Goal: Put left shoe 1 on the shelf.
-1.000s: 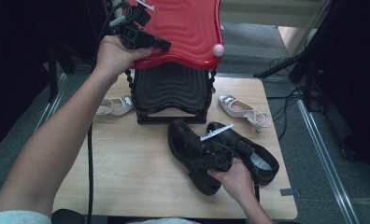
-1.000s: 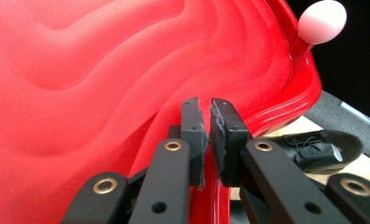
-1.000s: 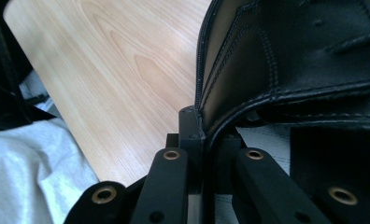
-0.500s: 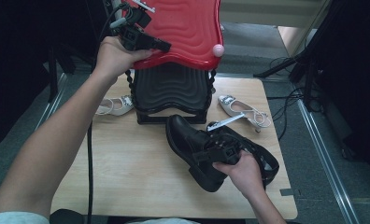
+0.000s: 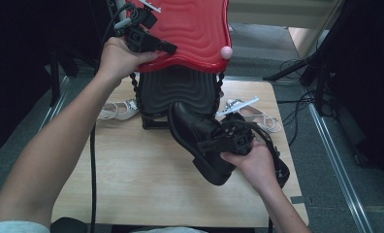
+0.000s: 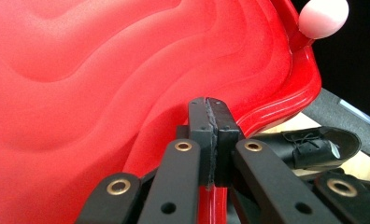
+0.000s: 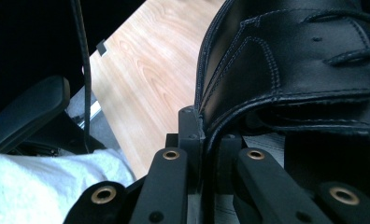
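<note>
My left gripper (image 5: 166, 47) is shut on the front rim of a red wavy lid (image 5: 190, 29) and holds it raised over a black ribbed box (image 5: 178, 92). In the left gripper view the jaws (image 6: 210, 140) clamp the lid's edge (image 6: 103, 93), with its pink knob (image 6: 323, 16) at the upper right. My right gripper (image 5: 214, 143) is shut on the collar of a black lace-up shoe (image 5: 195, 136), which is tilted with its toe against the box front. The right gripper view has the jaws (image 7: 205, 149) pinching the leather rim of the shoe (image 7: 290, 60).
A second black shoe (image 5: 280, 167) lies on the wooden table (image 5: 132, 174) under my right hand. White sandals lie to the left (image 5: 115, 109) and right (image 5: 258, 114) of the box. Cables and a stand cross the floor at the right.
My right gripper has lifted the black shoe off the table and carried it up and left, toe toward the box. The left gripper keeps the lid raised.
</note>
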